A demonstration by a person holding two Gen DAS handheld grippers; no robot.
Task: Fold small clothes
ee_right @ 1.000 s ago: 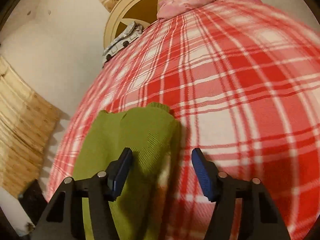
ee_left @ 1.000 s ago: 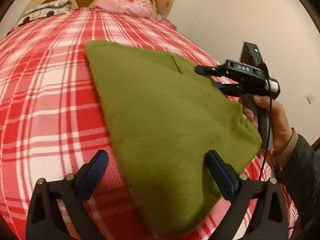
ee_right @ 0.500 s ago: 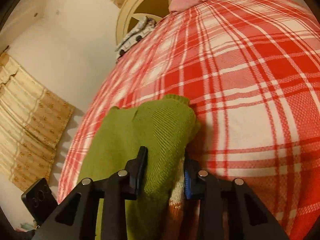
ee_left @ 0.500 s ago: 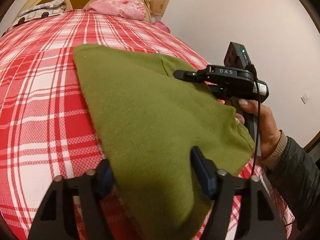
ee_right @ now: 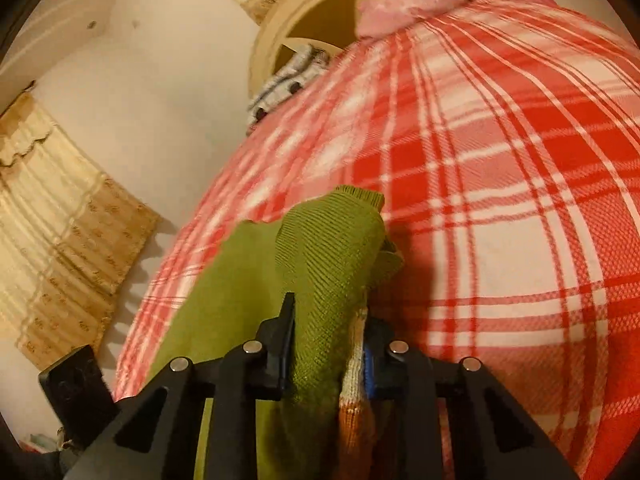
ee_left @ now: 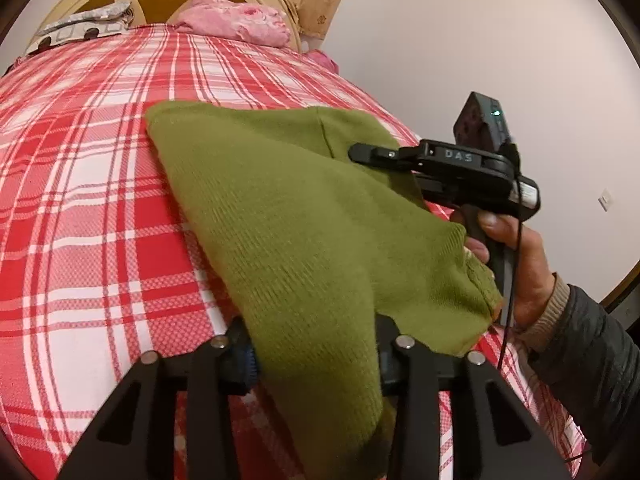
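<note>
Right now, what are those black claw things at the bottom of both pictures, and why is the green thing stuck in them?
Those claws are two hand-held grippers, like big tongs. A person squeezes one in each hand, and a small camera sits on each, looking along its fingers. One picture comes from the left gripper, the other from the right gripper. In the left one's picture you can see the person's hand holding the right gripper.

The surface is a bed with a red and white checked blanket. On it lies a small green sweater, which they are folding. Both grippers have just been closing, and each now pinches a part of the sweater. Pink bedding lies by the headboard.
</note>
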